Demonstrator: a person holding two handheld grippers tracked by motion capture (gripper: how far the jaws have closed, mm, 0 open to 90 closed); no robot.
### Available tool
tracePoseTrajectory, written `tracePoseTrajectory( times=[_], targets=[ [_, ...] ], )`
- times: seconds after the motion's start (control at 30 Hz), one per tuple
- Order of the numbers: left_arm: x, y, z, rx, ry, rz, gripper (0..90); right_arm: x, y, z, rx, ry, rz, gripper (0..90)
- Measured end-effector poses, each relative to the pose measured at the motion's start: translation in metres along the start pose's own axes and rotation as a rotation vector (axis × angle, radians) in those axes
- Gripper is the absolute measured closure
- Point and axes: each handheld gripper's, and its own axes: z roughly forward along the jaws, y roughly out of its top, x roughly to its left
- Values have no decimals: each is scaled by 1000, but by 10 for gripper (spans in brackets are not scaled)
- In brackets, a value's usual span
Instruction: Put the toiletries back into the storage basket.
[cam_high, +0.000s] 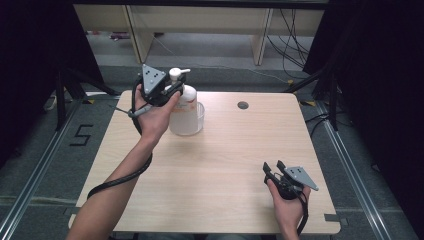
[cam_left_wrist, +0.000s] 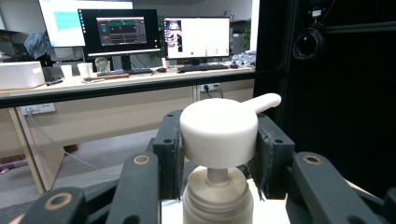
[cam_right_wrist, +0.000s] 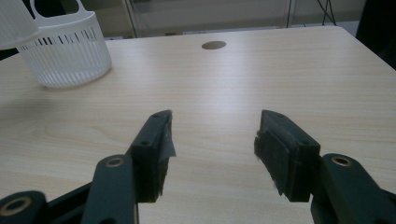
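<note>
A pale wood-grain table (cam_high: 215, 165) takes up most of the high view, standing on a grey floor (cam_high: 45, 165) with black curtains to either side and a light wooden desk frame (cam_high: 200, 25) beyond its far edge; the left gripper view looks past that desk to a row of lit monitors (cam_left_wrist: 154, 35). The table's near half and right side are bare, apart from a small round grommet hole (cam_high: 243, 105) near the far edge. Toward the far left of the table stands a white slotted plastic basket (cam_right_wrist: 65, 53), with a white pump bottle (cam_high: 184, 100) in it. The left gripper (cam_high: 170, 90), held in the person's left hand (cam_high: 152, 117), reaches over the basket, its jaws pressed against either side of the bottle's round pump head (cam_left_wrist: 219, 128), whose spout points away to the right in the left gripper view. The right gripper (cam_right_wrist: 212, 151) sits low over the table's near right corner in the right hand (cam_high: 287, 200), well apart from the basket, its jaws spread wide with nothing between them.
</note>
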Motion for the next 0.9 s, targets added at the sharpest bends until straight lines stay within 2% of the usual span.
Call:
tracePoseTrajectory(
  times=[0.03,0.07,0.1,0.13,0.2,0.3,0.37,0.4,0.47,0.57,0.6,0.77,0.83,0.9],
  targets=[
    [0,2,0,0,2,-2,589,4,0,-1,20,-3,45,456],
    [0,3,0,-2,3,-3,589,3,0,-1,20,-3,41,456],
    [0,3,0,-4,3,-2,589,1,0,-1,13,-4,7,456],
    [0,4,0,-3,4,-1,589,0,0,0,4,7,8,455],
    [-1,6,-1,-4,4,1,589,0,0,0,5,-1,-2,455],
    [-1,8,-2,-8,7,3,590,0,0,-1,10,-9,-2,455],
    [-1,9,-2,-9,8,3,589,1,0,0,14,-3,15,454],
    [-1,11,-2,-12,5,6,589,-1,0,0,11,-7,-5,454],
    [-2,13,-3,-17,5,6,590,-1,0,1,0,11,0,453],
    [-2,15,-3,-21,6,5,590,-1,0,0,7,3,-3,454],
    [-1,18,-3,-26,5,7,590,1,0,0,13,5,22,453],
    [-2,21,-2,-36,5,8,589,1,-1,1,2,7,26,453],
    [-2,23,-2,-41,7,6,589,2,0,-1,27,3,26,452],
    [-1,25,-2,-43,6,7,589,2,0,-1,25,1,28,452]
  ],
)
